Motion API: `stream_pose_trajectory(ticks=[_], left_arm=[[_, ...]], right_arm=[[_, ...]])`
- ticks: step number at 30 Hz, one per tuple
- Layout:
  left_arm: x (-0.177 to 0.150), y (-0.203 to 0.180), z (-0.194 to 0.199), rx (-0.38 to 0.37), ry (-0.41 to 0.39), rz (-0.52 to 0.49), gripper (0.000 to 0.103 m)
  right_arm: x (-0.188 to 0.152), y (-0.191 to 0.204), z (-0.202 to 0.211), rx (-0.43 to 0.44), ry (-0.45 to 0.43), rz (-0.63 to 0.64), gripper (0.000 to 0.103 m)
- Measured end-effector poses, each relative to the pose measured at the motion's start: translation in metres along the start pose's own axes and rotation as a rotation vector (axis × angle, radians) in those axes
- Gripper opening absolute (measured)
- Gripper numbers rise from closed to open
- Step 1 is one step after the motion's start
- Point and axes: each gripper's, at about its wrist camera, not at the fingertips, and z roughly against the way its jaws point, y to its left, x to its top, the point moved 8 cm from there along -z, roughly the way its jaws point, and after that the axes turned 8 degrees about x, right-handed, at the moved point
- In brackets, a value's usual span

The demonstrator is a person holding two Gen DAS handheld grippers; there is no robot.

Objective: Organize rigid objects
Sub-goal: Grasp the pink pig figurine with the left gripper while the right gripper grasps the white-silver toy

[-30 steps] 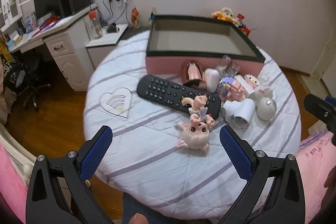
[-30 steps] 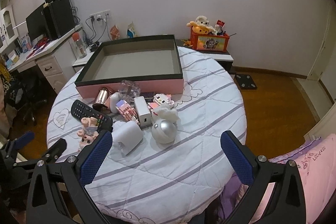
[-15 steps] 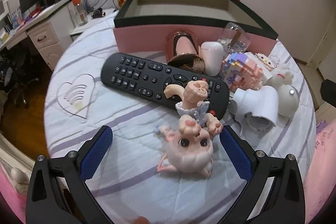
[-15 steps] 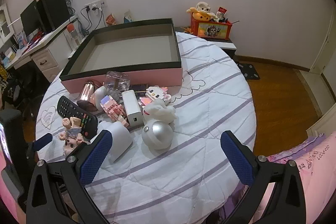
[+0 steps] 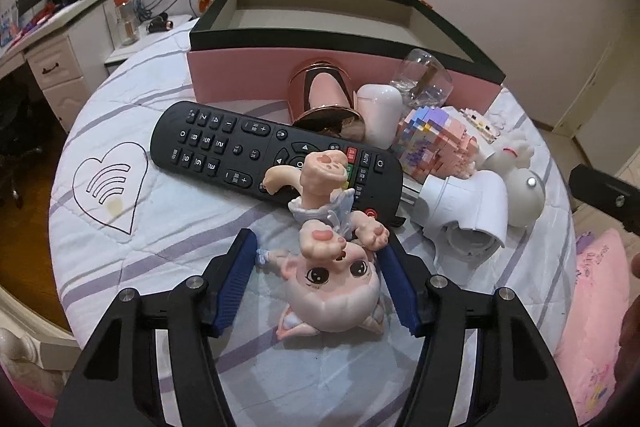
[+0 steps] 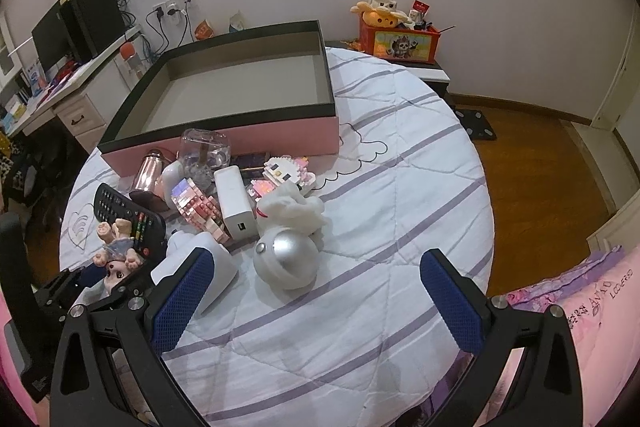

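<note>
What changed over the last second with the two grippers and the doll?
The left hand-held gripper came down over the pig doll and its jaws are closing around the doll's head, not yet clearly pressing. The right hand-held gripper dropped closer to the table, open and empty. The doll, remote, other objects and pink box stayed put.

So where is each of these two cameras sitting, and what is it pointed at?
Left wrist: on the left gripper, looking down its closing fingers at the doll between them.
Right wrist: on the right gripper, open over the table, facing the box.
Shared: doll, remote, box, and each other's gripper.
</note>
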Motion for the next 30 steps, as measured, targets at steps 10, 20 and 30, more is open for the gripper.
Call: stream_pose_trajectory(ticks=[10,20,30], left_arm=[[0.001,0.003,0.015,-0.008,-0.03,-0.008,0.063],[0.007,0.014,0.033,0.0,-0.066,0.006,0.063],[0.012,0.017,0.037,-0.003,-0.078,0.015,0.063]], right_arm=[[-0.003,-0.001,-0.01,0.008,0.012,-0.01,0.103],[0.003,0.003,-0.034,-0.014,0.047,0.031,0.103],[-0.01,-0.001,-0.077,-0.005,0.156,0.038,0.066]])
